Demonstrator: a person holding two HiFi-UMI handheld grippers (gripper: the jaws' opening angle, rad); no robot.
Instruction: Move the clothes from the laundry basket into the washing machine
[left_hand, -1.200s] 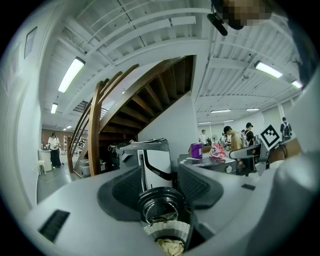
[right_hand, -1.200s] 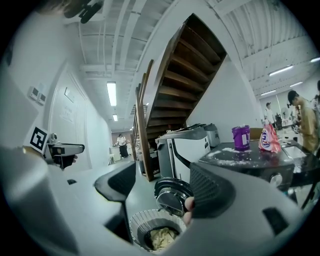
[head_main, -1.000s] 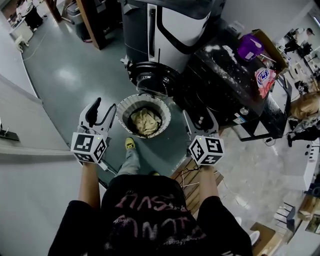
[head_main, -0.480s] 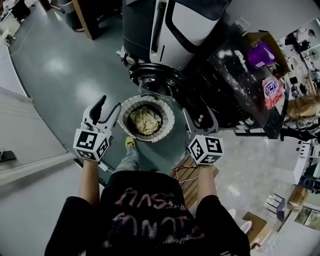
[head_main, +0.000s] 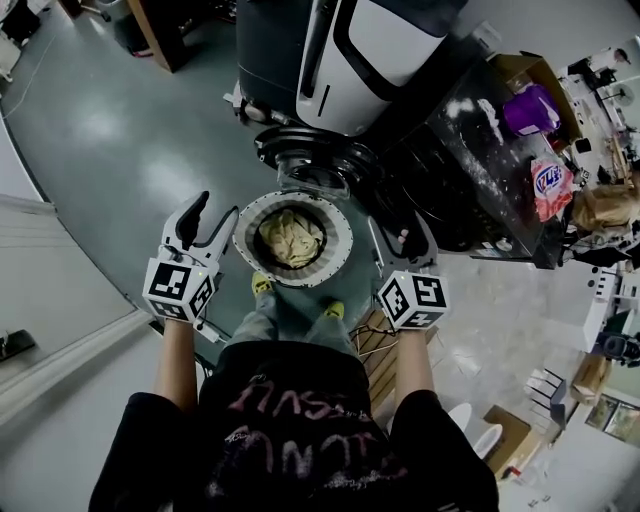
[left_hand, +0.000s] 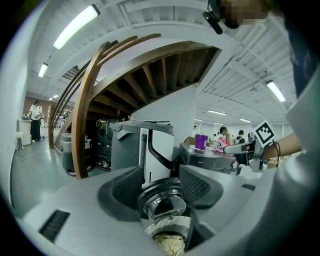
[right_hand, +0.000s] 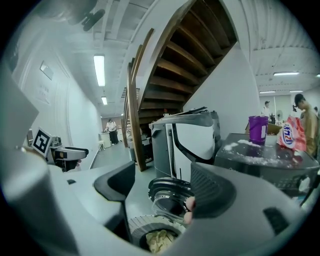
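Shifted nearer the round white ribbed laundry basket (head_main: 341, 226) of beige clothes (head_main: 291, 238) at frame centre; left hand-held gripper (head_main: 213, 212) and right hand-held gripper (head_main: 400, 232) flanking it, jaws apart, empty, ready to grab.

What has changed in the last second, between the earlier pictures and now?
The person has stepped toward the laundry basket: a second yellow shoe now shows below it in the head view. Nothing was taken hold of or let go. The left gripper and right gripper still flank the basket, jaws apart and empty, and the clothes still lie inside.
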